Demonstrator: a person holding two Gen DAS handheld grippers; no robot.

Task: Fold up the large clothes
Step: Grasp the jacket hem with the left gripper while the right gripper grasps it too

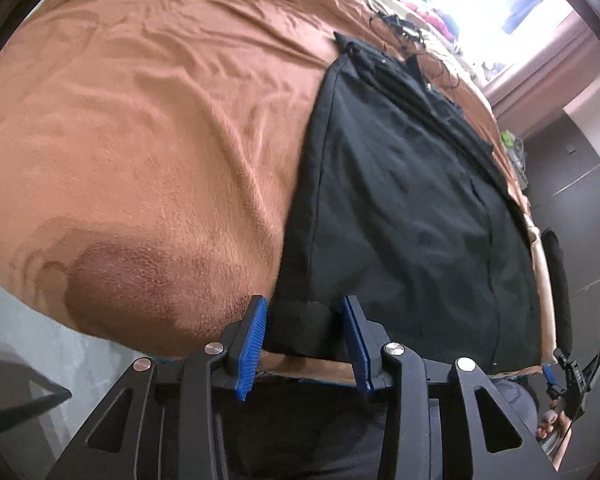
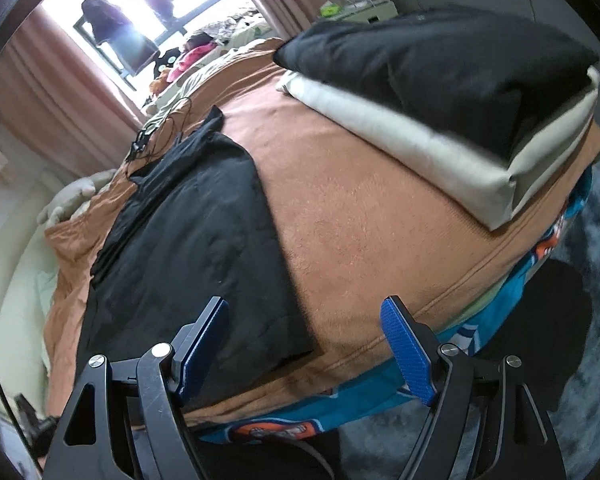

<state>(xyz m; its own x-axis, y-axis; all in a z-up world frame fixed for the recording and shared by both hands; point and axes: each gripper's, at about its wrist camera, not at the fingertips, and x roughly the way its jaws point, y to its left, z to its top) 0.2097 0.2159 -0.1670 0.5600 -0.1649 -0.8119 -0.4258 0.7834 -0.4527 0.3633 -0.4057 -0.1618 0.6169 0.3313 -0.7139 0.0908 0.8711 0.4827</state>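
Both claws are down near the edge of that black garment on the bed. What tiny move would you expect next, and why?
Probably the left gripper closes the rest of the way: a near corner of the black garment already sits between its blue pads, with gaps showing. The right gripper stands wide open over the garment's other near corner on the brown blanket, so it would likely follow.

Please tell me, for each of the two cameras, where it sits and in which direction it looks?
Left wrist: on the left gripper, looking down along the bed; its fingers straddle the black garment's near corner; a hand shows.
Right wrist: on the right gripper, facing the orange blanket and the folded pile; its fingers stand apart.
Shared: garment, blanket, window.
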